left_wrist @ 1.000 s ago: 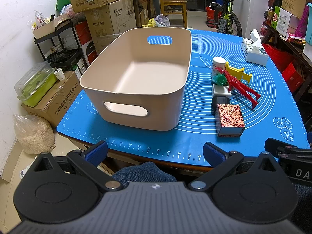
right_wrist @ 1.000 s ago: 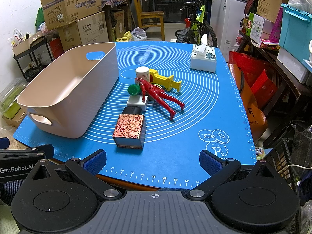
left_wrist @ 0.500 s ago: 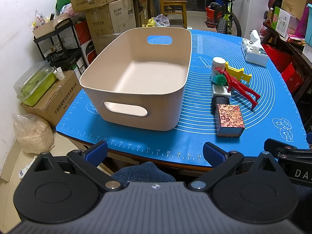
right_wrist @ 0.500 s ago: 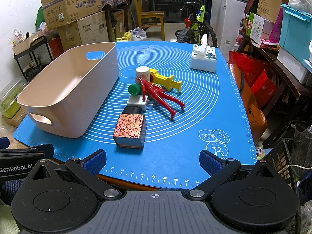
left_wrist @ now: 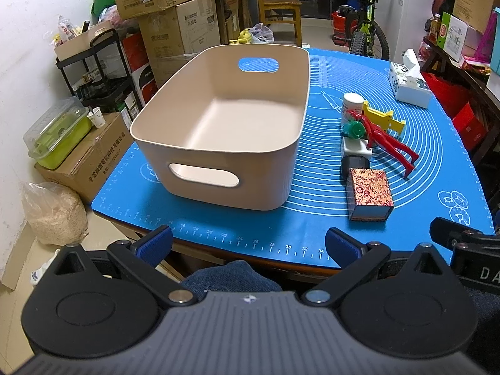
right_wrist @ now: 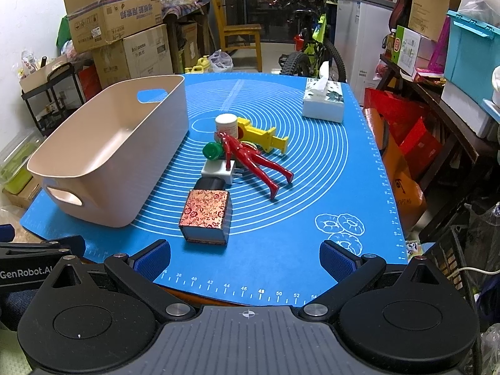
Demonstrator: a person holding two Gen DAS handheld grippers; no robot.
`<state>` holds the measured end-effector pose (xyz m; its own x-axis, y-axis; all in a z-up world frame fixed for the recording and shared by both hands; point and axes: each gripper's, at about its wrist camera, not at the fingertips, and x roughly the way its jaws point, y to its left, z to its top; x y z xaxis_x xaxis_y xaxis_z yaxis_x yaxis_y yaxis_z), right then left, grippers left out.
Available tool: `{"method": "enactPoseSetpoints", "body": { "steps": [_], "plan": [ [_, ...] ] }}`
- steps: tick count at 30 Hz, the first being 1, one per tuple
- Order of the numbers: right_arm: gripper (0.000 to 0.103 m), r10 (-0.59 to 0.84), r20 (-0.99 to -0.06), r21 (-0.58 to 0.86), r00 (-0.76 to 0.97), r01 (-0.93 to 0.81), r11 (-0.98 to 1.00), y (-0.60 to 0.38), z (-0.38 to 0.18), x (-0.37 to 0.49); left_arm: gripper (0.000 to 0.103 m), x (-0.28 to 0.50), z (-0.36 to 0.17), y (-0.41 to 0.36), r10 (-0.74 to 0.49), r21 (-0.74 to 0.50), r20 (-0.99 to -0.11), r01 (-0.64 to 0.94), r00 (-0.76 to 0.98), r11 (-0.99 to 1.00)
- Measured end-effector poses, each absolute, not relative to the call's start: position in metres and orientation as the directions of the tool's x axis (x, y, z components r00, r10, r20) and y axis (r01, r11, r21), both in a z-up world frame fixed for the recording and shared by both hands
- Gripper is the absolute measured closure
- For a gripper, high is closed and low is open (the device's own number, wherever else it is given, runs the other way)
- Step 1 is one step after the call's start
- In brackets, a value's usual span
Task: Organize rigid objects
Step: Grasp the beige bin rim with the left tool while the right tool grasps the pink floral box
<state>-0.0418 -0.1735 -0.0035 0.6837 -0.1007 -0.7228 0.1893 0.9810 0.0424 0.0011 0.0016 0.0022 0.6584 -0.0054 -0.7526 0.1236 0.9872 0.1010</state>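
An empty beige bin (left_wrist: 175,139) (right_wrist: 175,115) with handle cut-outs stands on the left of the blue mat (left_wrist: 315,222) (right_wrist: 312,162). To its right lies a cluster: a red patterned box (left_wrist: 370,189) (right_wrist: 204,209), a black and white block (left_wrist: 356,153) (right_wrist: 217,170), a red figure (left_wrist: 386,139) (right_wrist: 253,161), a green cap (left_wrist: 354,128) (right_wrist: 213,150), a white jar (left_wrist: 351,104) (right_wrist: 226,124) and a yellow toy (left_wrist: 386,118) (right_wrist: 262,134). My left gripper (left_wrist: 248,245) and right gripper (right_wrist: 245,257) both hang open at the near table edge, holding nothing.
A tissue box (left_wrist: 409,86) (right_wrist: 323,100) sits at the mat's far right. Cardboard boxes (left_wrist: 175,9), a black shelf (left_wrist: 93,72) and a grain sack (left_wrist: 54,215) crowd the left floor. A bicycle (right_wrist: 312,47) and chair (right_wrist: 240,31) stand beyond the table; red bags (right_wrist: 403,137) line the right.
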Motion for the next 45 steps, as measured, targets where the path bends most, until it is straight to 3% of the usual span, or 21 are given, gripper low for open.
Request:
{"method": "enactPoseSetpoints", "body": {
  "steps": [12,21,30,32,33,39,45],
  "plan": [
    [0.002,-0.085,-0.712,0.074,0.697,0.194,0.978,-0.172,-0.002,-0.012,0.0,0.038,0.028,0.041,0.02,0.036,-0.723,0.008,0.69,0.999],
    [0.002,-0.056,-0.753,0.11,0.656,0.209,0.972,-0.161,-0.025,0.035,0.0,0.1,0.022,0.076,0.159,0.142,-0.663,-0.085,0.732,0.986],
    [0.002,-0.077,-0.809,0.054,0.583,0.205,0.977,-0.147,-0.064,0.079,0.001,0.14,-0.008,0.108,0.205,0.174,-0.681,-0.116,0.703,0.978],
    [0.002,-0.081,-0.82,0.048,0.567,0.21,0.976,-0.148,-0.07,0.084,0.012,0.144,-0.014,0.113,0.193,0.162,-0.699,-0.111,0.688,0.981],
    [0.002,-0.083,-0.824,0.047,0.56,0.214,0.976,-0.149,-0.072,0.086,0.023,0.146,-0.017,0.114,0.184,0.151,-0.717,-0.107,0.673,0.983],
    [0.003,-0.073,-0.845,0.056,0.53,0.223,0.973,-0.15,-0.084,0.092,0.029,0.148,-0.022,0.12,0.134,0.094,-0.743,-0.096,0.655,0.991],
    [0.006,-0.075,-0.848,0.037,0.524,0.202,0.979,-0.146,-0.088,0.094,0.054,0.157,-0.027,0.122,0.098,0.064,-0.753,-0.077,0.651,0.995]
  ]
}}
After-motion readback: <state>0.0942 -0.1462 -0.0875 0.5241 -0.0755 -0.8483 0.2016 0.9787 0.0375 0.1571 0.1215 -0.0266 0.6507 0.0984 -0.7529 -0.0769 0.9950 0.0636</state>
